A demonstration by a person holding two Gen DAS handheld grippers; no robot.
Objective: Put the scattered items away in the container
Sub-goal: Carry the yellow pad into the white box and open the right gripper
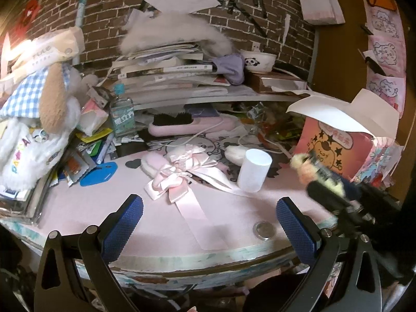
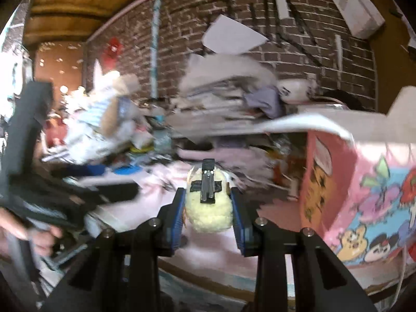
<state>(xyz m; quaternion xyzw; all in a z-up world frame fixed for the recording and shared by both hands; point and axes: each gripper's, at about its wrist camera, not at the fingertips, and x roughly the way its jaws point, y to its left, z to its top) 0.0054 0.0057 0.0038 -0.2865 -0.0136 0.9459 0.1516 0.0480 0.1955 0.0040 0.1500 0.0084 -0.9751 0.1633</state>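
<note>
On the pink desk [image 1: 228,215] sit one cup [image 1: 253,169], one bow [image 1: 179,174], one coin [image 1: 263,229]. My left gripper [image 1: 209,223] gapes empty; only my right view shows my right gripper [image 2: 209,202] clamped on the plush clip [image 2: 209,202], near the box [image 2: 358,195].

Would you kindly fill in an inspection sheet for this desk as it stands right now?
Surface: pink desk mat, bare only near the front edge.
Job's things: fluffy yellow hair clip held in the right tongs; pink cartoon box to its right, flap open; pink ribbon bow, white cup and coin lie loose.
Clutter: book stack, plush dog, water bottle, hairbrush.
Grippers: left tongs open, empty, above the mat.
Cables: white cable behind the bow.
Surroundings: brick wall, papers pinned on it.
</note>
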